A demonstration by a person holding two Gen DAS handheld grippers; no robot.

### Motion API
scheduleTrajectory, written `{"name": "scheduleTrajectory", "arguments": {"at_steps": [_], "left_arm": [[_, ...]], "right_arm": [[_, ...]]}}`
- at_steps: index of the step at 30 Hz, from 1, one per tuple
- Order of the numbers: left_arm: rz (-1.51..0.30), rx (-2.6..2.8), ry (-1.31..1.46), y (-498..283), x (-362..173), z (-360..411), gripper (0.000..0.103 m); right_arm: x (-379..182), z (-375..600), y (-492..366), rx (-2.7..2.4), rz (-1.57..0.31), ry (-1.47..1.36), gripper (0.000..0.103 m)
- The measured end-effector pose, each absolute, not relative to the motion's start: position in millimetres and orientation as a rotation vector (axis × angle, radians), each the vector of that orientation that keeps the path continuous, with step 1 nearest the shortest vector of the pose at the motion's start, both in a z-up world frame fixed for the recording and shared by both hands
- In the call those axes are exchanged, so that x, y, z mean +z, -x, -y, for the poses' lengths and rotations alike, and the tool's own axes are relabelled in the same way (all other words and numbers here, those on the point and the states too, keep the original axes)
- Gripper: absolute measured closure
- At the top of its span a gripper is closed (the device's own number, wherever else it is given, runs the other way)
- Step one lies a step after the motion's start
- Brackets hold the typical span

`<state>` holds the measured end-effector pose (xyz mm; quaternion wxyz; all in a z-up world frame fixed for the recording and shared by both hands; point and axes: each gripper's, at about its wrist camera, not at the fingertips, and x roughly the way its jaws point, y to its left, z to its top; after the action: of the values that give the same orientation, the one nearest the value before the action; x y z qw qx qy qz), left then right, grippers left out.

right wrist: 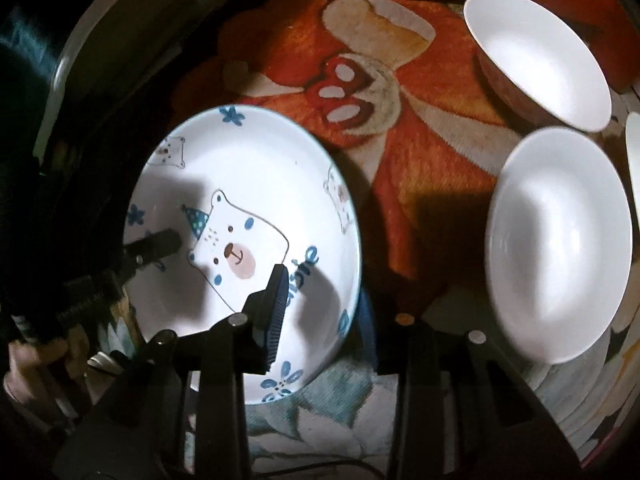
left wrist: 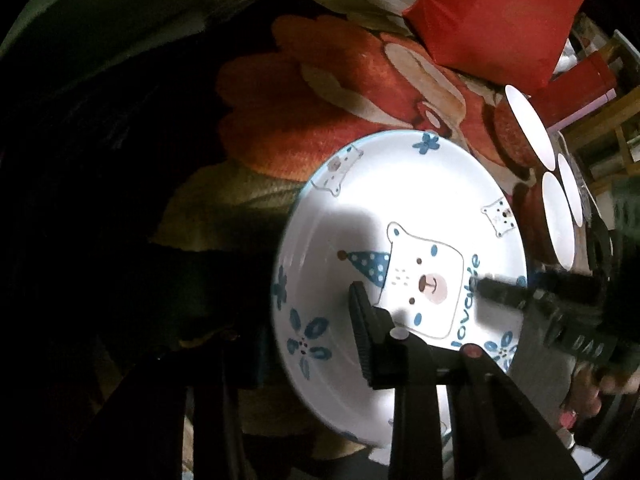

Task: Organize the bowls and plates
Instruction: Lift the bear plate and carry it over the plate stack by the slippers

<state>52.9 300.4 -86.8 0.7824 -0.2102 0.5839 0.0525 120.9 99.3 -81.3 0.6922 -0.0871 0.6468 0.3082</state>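
**A:** Where's the bear plate [right wrist: 256, 168]?

**B:** On the patterned cloth [right wrist: 420, 152], between my two hands. My left gripper [left wrist: 310, 344] is clamped on its rim at 9 o'clock in the right wrist view. My right gripper [right wrist: 322, 316] is clamped on the rim near 4 o'clock. Each has one pad inside the well and one outside. I can't tell whether the plate has left the cloth.

**A:** How will you lift it well?

**B:** I'd raise both hands together and at the same pace. If one leads, I judge the plate will tilt and twist in the pads. The glaze looks slick, so I'd keep both grips firm and not jerk.

**A:** Anything in the way?

**B:** The near bowl [right wrist: 560, 240] sits at 3 o'clock of the plate and the far bowl [right wrist: 540, 52] at 1 o'clock. Both are apart from it. I'd go straight up first and only then carry it across, clear of their rims.
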Motion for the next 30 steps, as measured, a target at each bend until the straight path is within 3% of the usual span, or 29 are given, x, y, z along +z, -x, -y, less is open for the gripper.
{"name": "scheduleTrajectory", "arguments": {"at_steps": [9,20,30], "left_arm": [[-1.247,0.073,0.371,-43.3,-79.0,-287.3,0.073],[-1.262,-0.051,0.313,-37.9,-50.1,-235.3,0.073],[-1.250,-0.209,0.237,-56.2,-18.5,-136.6,0.073]], "right_arm": [[-87.8,-83.4,-108.0,0.624,-1.421,0.145,0.084],[-70.4,-34.9,-95.8,0.619,-1.438,0.155,0.085],[-27.2,59.0,-82.4,0.492,-1.480,0.075,0.085]]}}
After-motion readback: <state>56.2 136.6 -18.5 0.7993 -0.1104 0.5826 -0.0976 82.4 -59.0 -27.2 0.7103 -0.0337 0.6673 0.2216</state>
